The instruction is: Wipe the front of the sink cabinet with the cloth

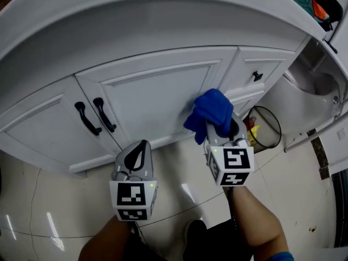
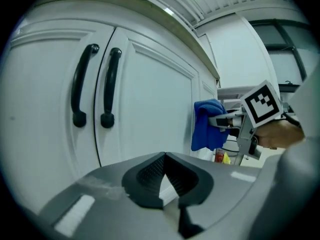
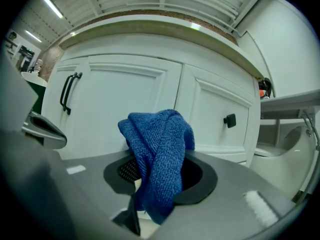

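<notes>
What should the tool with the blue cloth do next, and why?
Probably press the blue cloth flat against the white cabinet door and sweep it sideways. The right tool is shut on the cloth, which is bunched up right by the door's lower part, and I cannot tell whether it touches.

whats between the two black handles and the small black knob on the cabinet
Head view: bare white door panel from the handles to the knob. The blue cloth, clamped in the right gripper, hangs in front of that stretch, nearer the knob.
</notes>
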Motion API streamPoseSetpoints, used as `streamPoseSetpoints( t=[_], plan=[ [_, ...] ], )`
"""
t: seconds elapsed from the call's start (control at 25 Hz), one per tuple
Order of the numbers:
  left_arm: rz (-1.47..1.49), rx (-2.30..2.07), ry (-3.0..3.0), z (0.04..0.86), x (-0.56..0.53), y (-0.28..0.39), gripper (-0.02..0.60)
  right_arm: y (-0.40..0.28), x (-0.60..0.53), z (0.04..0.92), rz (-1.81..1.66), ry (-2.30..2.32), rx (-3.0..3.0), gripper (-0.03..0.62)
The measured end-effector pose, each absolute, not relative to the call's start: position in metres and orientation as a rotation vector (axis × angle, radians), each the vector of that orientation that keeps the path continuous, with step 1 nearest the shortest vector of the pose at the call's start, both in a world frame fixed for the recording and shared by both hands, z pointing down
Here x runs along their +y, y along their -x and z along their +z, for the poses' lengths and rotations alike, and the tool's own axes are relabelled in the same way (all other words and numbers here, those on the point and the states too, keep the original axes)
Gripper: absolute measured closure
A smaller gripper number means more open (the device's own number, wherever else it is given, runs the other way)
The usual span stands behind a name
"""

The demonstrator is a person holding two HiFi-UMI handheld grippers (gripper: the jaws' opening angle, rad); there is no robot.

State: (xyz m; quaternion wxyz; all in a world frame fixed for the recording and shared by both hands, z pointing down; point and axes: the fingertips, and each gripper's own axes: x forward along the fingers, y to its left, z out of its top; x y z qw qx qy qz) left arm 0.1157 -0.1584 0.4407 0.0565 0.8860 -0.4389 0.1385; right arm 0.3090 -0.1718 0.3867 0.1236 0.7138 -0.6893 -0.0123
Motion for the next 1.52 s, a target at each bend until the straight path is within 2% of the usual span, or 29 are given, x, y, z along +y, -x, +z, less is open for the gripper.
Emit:
streamPoseSetpoints(
  t=[0.32,0.48,0.6,0.88,1.28,1.52],
  plan=[
    [0.479,-1.307,-2.716,0.449,-0.154,-0.117,0.575,-0.32,-0.177,0.403,0.026,-2.073,-1.988,0.437],
    [0.493,-1.325,-2.717,0.438,-0.146,-0.09,0.575,-0.291,-0.159,0.399,0.043,-1.982,-2.031,0.436],
    [0.44,-1.413,-2.682,0.42,-0.148,-0.053,0.575,-0.23,-0.154,0.384,-0.012,-1.831,-2.158,0.436],
    [0.319,-1.647,-2.576,0.38,-0.139,0.061,0.575,-0.037,-0.121,0.345,-0.195,-1.405,-2.58,0.436],
    [0.214,-2.112,-2.136,0.376,-0.123,0.279,0.575,0.182,-0.112,0.38,-0.118,-1.015,-2.788,0.436],
    [0.293,-2.232,-2.03,0.388,-0.105,0.345,0.575,0.274,-0.124,0.406,-0.073,-0.972,-2.846,0.435]
  ],
)
